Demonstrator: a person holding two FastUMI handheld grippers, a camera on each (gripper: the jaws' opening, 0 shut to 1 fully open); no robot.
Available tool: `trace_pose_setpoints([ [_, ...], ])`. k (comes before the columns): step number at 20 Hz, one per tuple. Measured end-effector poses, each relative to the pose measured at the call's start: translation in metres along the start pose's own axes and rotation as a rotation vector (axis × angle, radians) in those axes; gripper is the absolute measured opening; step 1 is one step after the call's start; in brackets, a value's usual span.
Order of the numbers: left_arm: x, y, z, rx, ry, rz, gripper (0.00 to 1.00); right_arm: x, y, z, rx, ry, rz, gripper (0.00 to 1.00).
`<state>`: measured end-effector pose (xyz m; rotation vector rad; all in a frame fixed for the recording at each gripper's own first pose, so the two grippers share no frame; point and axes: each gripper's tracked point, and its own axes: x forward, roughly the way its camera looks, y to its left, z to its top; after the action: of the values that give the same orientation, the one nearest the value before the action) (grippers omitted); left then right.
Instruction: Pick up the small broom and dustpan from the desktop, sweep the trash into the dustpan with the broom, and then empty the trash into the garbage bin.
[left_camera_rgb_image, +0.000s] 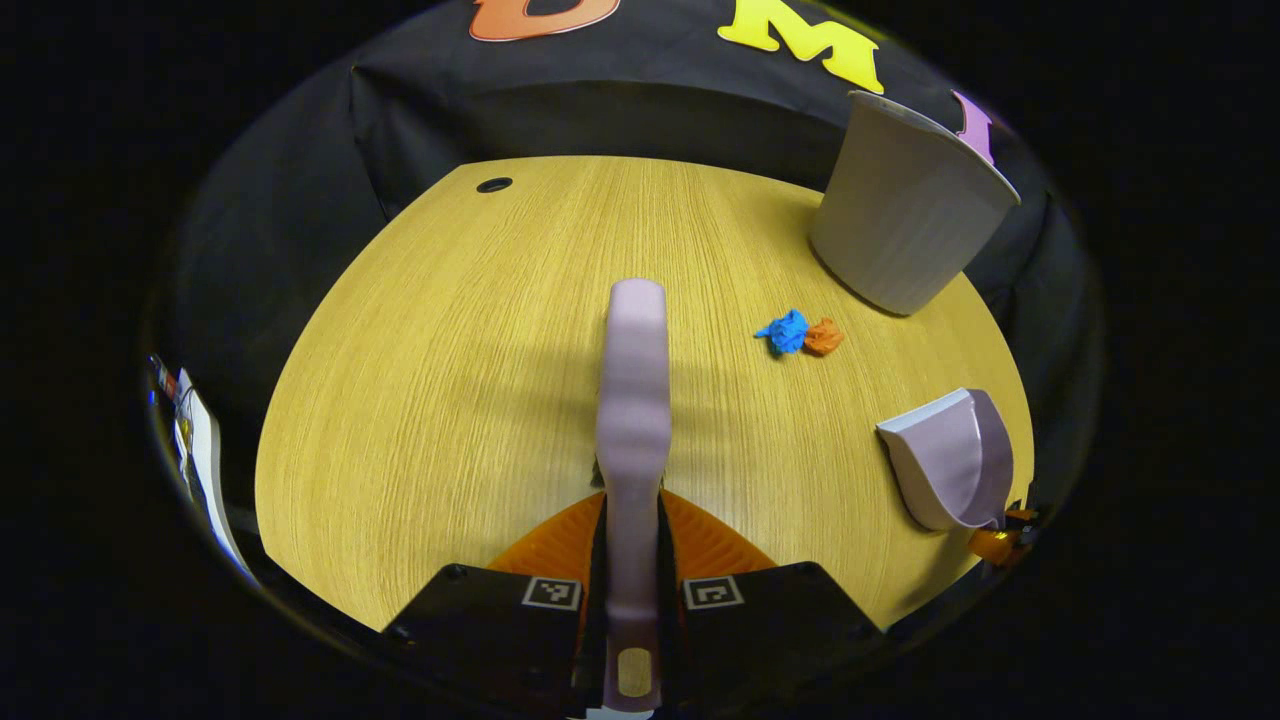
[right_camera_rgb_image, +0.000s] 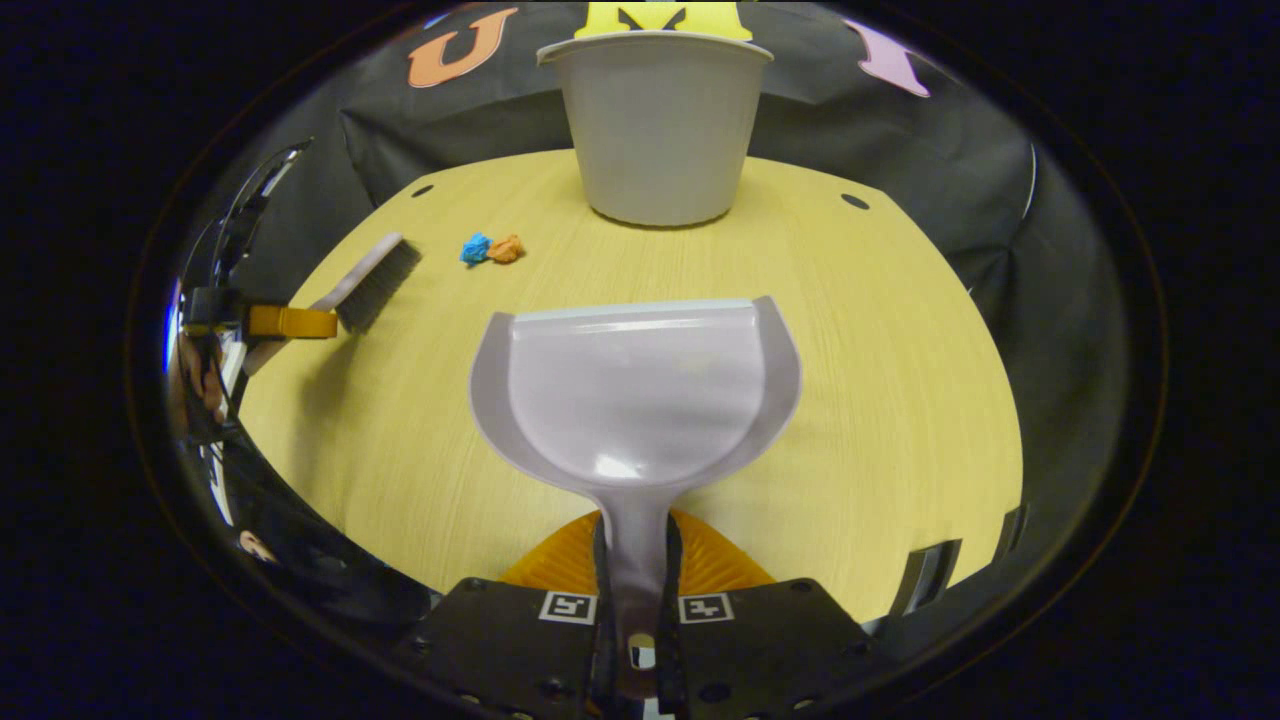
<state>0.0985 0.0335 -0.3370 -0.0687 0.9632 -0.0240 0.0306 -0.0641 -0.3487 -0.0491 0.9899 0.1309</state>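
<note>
In the left gripper view my left gripper (left_camera_rgb_image: 632, 560) is shut on the handle of the pale lilac broom (left_camera_rgb_image: 633, 400), which points forward above the wooden desktop (left_camera_rgb_image: 440, 380). Blue and orange crumpled trash (left_camera_rgb_image: 800, 333) lies to the right, ahead of the broom. In the right gripper view my right gripper (right_camera_rgb_image: 637, 575) is shut on the handle of the lilac dustpan (right_camera_rgb_image: 635, 390), held level over the desk. The trash (right_camera_rgb_image: 490, 248) lies ahead to the left, near the broom's dark bristles (right_camera_rgb_image: 378, 280). The grey garbage bin (right_camera_rgb_image: 655, 125) stands upright straight ahead.
The bin (left_camera_rgb_image: 905, 205) stands at the desk's far right in the left gripper view, with the dustpan (left_camera_rgb_image: 950, 458) near the right edge. Small round holes (left_camera_rgb_image: 494, 185) sit near the desk's back edge. A person's hand (right_camera_rgb_image: 200, 375) holds the left gripper at the left.
</note>
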Motion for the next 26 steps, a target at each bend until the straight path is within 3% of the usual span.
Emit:
trace_pose_setpoints([
  [17, 0.055, -0.023, 0.072, 0.135, 0.0, -0.07, 0.23, 0.012, 0.007, 0.035, -0.203, 0.055, 0.116, 0.14],
  [26, 0.05, -0.064, 0.068, 0.3, 0.075, -0.188, 0.23, 0.016, 0.013, 0.041, -0.255, 0.06, 0.129, 0.14],
])
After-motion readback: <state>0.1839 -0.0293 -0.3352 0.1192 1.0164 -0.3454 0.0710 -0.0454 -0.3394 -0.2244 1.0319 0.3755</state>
